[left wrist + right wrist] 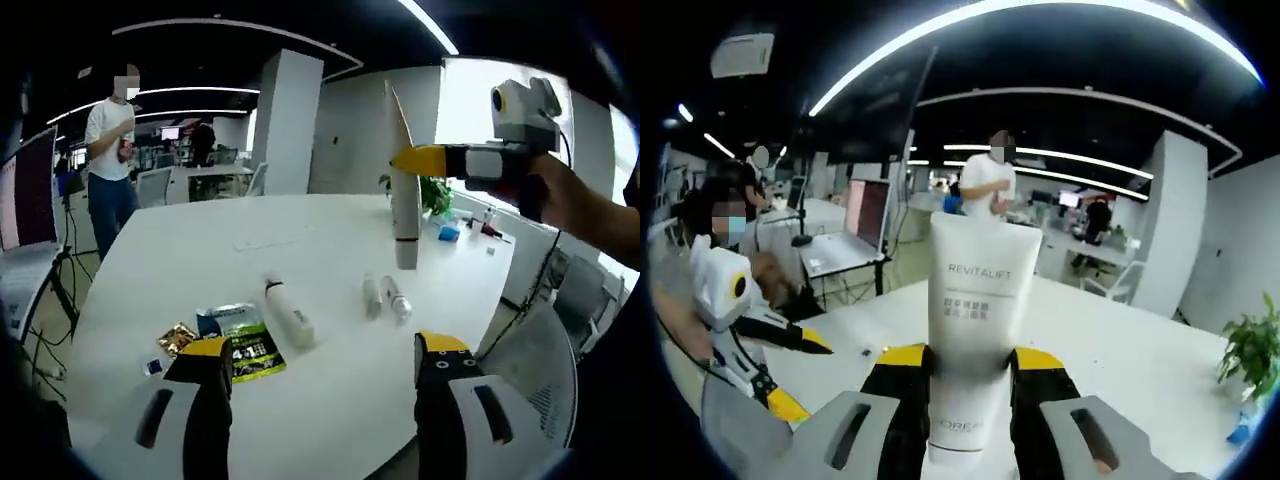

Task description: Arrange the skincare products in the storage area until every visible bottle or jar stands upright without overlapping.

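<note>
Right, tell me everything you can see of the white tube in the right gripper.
The white tube is a flat-ended squeeze tube, plastic by its look, printed REVITALIFT with small lines under it and a brand name low down. The right gripper is shut on it, a yellow-tipped jaw against each side. In the left gripper view the tube hangs in the air above the white table, flat end up, cap end down, touching nothing but the jaws.

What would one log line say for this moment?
right gripper: shut on white tube, lifted | left gripper: open | three bottles lying on table
</note>
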A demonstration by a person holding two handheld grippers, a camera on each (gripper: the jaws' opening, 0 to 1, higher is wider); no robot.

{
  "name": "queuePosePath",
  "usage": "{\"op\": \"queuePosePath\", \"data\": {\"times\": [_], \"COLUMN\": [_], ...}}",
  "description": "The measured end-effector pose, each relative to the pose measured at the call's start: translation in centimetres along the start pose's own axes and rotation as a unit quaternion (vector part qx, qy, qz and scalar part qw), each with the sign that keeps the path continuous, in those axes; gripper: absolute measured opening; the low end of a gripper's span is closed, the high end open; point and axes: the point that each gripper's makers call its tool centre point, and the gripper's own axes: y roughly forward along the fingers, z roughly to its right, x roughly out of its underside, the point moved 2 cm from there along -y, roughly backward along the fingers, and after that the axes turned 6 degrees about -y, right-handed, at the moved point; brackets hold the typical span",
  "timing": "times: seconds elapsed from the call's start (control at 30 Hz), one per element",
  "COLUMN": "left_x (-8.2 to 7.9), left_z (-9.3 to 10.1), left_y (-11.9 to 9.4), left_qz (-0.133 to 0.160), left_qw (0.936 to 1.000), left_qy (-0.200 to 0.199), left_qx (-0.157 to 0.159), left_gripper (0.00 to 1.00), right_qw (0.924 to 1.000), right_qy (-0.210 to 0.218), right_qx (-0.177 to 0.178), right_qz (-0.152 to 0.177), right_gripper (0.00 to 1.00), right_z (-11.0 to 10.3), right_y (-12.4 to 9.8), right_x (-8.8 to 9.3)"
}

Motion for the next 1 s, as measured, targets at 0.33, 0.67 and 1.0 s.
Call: {"op": "queuePosePath", "data": {"times": [0.33, 0.67, 1.0], "left_x": [-5.8, -6.9, -8.1], "left_z": [3.4, 5.0, 6.7], "left_y": [0.3, 1.3, 2.1], "left_qz": [0.07, 0.075, 0.078], "left_qw": [0.9925, 0.9884, 0.986], "left_qy": [-0.071, -0.081, -0.076], "left_qx": [0.07, 0.104, 0.126], "left_gripper": [0.61, 0.53, 0.5], "right_qw": [0.9996, 0.9988, 0.997], "right_qy": [0.003, -0.008, -0.021], "right_qx": [-0.019, -0.04, -0.072], "right_qz": [-0.02, -0.027, -0.019], "right_gripper": [0.22, 0.22, 0.22], "right_z": [-2.9, -4.8, -7.5], "right_y": [-0.5, -0.9, -0.8], "right_x": [2.7, 3.3, 2.9]}}
